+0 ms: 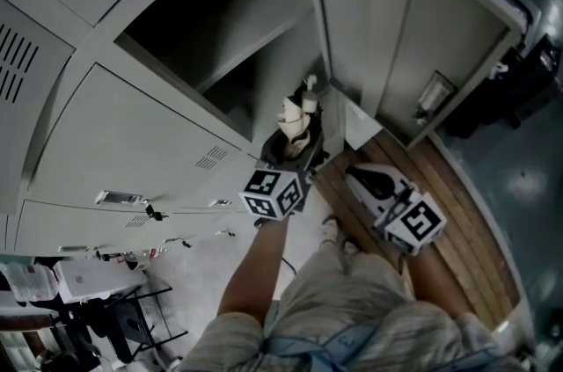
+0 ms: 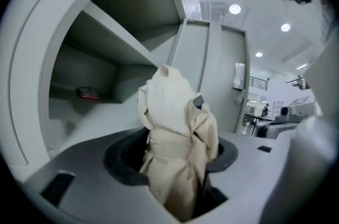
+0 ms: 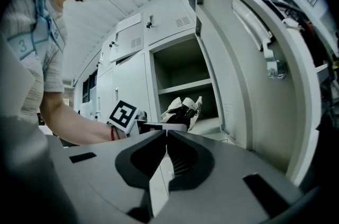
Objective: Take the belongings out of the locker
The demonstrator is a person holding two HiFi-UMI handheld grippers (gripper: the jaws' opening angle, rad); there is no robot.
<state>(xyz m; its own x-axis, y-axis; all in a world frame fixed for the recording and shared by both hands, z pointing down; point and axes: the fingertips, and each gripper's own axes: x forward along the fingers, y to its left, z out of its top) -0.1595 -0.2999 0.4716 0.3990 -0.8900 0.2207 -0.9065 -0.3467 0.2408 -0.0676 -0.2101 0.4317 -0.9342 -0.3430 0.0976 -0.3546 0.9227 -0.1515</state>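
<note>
Beige shorts point(image 1: 352, 309) fill the bottom of the head view. From them the person's bare left forearm point(image 1: 255, 265) reaches straight up the frame toward the centre. It ends at the left gripper point(image 1: 297, 140), whose marker cube sits just below centre. This gripper's jaws are clamped on a cream cloth bundle point(image 1: 295, 117), crumpled and knotted, which stands up out of them. In the left gripper view the bundle point(image 2: 175, 127) fills the gap between the dark pads point(image 2: 124, 162) at lower centre, and its top rises past them.

The bundle is at the mouth of the open grey metal locker compartment point(image 1: 229, 36) in the upper middle of the head view. It is just left of the swung-open grey locker door point(image 1: 396, 36). A horizontal shelf point(image 2: 122, 40) crosses the compartment. A small flat red object point(image 2: 87, 93) lies deep inside at the left of the left gripper view.

The right gripper point(image 1: 354, 175) is held lower and to the right of centre, over a brown wooden slatted board point(image 1: 449, 212). It points up-left toward the locker. In its own view the jaws point(image 3: 166, 138) are pressed together with nothing between them. Beyond them are the left gripper's cube point(image 3: 123, 114), the bundle point(image 3: 180, 106) and a red band point(image 3: 112, 134) on the left wrist.
</note>
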